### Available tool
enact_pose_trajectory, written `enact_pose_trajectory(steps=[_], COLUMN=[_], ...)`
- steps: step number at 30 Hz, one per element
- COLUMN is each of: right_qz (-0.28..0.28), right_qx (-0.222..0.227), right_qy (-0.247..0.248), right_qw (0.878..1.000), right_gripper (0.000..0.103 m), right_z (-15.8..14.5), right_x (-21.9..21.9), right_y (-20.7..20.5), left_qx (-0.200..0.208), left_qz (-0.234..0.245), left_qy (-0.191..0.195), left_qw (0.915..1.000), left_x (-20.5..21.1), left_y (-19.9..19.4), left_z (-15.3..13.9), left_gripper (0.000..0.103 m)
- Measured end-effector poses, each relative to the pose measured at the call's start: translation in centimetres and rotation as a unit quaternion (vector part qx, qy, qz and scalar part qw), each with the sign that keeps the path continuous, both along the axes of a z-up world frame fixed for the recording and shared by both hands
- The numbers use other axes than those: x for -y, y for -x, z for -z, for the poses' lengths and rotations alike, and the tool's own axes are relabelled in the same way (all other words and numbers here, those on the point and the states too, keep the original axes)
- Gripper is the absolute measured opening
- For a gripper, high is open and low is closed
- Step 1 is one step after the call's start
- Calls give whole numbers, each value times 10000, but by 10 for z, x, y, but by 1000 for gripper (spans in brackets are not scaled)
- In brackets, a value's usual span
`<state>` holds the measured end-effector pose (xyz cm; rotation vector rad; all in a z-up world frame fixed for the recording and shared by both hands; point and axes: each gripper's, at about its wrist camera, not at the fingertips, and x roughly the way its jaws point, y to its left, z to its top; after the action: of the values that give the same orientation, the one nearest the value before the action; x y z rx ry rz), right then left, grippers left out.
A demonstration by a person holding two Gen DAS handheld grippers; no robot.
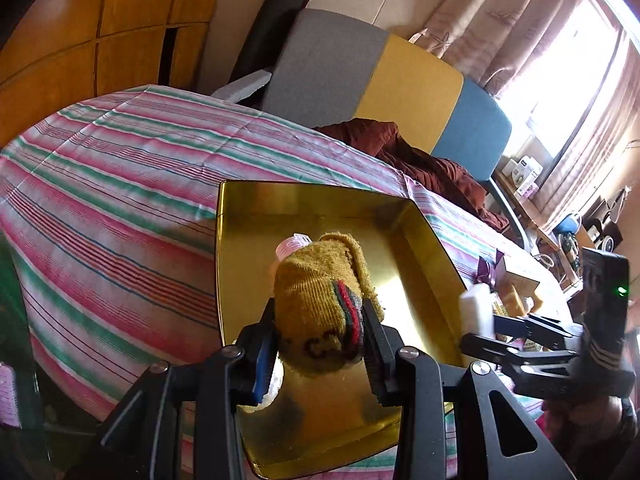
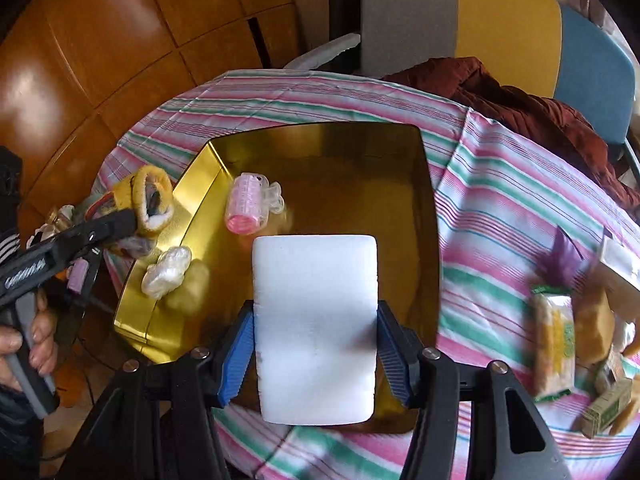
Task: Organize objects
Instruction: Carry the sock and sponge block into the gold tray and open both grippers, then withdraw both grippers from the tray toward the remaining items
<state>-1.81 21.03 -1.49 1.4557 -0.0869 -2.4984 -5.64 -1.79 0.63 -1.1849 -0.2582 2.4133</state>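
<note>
Left tool clamped tight on a rolled mustard sock, poised over the near end of the gold tin tray. Soft, squashy, light; grips well around the thick middle of the roll, little risk of slipping. Right tool set wider, pads pressed to both long edges of a white foam block, likewise held above the tray. Featherlight and springy, probably dents under pressure, so best pinched gently across the narrow width, as now. Already lying in the tray: a pink hair roller and a small clear-wrapped bundle. Snack packets left on the striped counter, well apart to the right.
</note>
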Motion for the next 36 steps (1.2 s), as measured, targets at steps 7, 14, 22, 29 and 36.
enact_pose_trajectory(steps=[7, 14, 22, 29, 36], right_qz=[-102, -464, -864, -469, 220], right_qx=[193, 571, 767, 554, 41], right_qy=[2, 321, 907, 887, 580], right_qw=[9998, 9968, 9892, 9934, 9981], right_gripper=[58, 60, 73, 76, 81], right_z=[18, 43, 54, 40, 13], right_x=[12, 33, 44, 25, -11], right_y=[17, 22, 14, 3, -14], left_qx=[126, 480, 268, 125, -283], left_qz=[353, 601, 258, -83, -6], left_qy=[199, 712, 585, 458, 606], left_qw=[9991, 9945, 9976, 9988, 9978], left_x=[-7, -15, 5, 5, -27], left_y=[-11, -28, -31, -24, -25], left_z=[10, 39, 23, 11, -7], left_gripper=[38, 48, 70, 73, 80])
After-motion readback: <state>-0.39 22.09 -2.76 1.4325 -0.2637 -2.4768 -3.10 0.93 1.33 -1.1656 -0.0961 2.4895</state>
